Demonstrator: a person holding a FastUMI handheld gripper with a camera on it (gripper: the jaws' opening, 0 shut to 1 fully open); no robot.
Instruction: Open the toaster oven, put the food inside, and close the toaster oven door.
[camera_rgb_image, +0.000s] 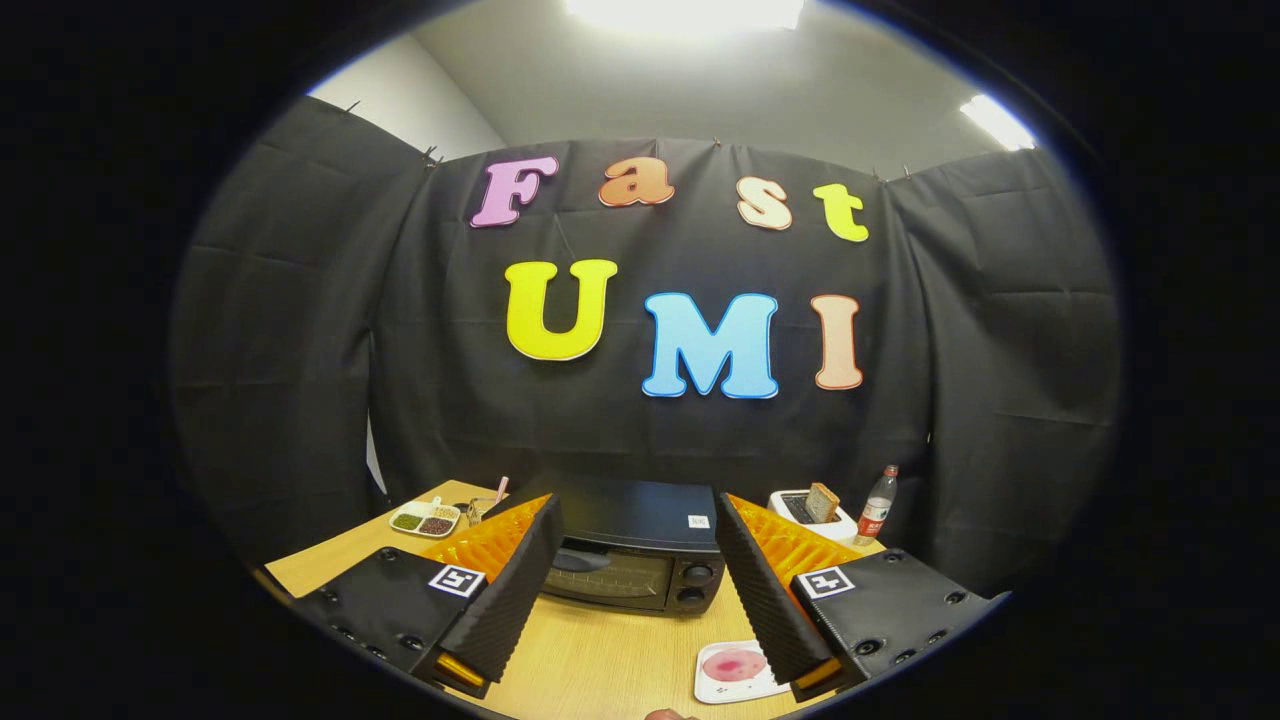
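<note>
My jaws stand wide apart and they hold nothing; the gripper (635, 560) hangs above the wooden table (600, 660) with both fingers (520, 590) in the air, touching no object. Between the fingers, a little beyond their tips, I see the toaster oven (640, 548). It is black, its glass door is shut, and two round knobs sit one over the other at the right side of its front. A small white sticker is on its top. Close to my right finger, on the near part of the table, lies a white square plate (712, 690) with a flat pink piece of food (735, 663) on it; the finger covers a part of the plate. Farther away to the right, beside the oven, stands a white toaster (800, 505) with a slice of bread (823, 501) rising from its slot, and just next to it a plastic bottle (877, 507) with a red cap. To the left of the oven there is a white divided dish (425, 520) with green and dark fillings, and behind it something small with a pink stick that I cannot identify.
</note>
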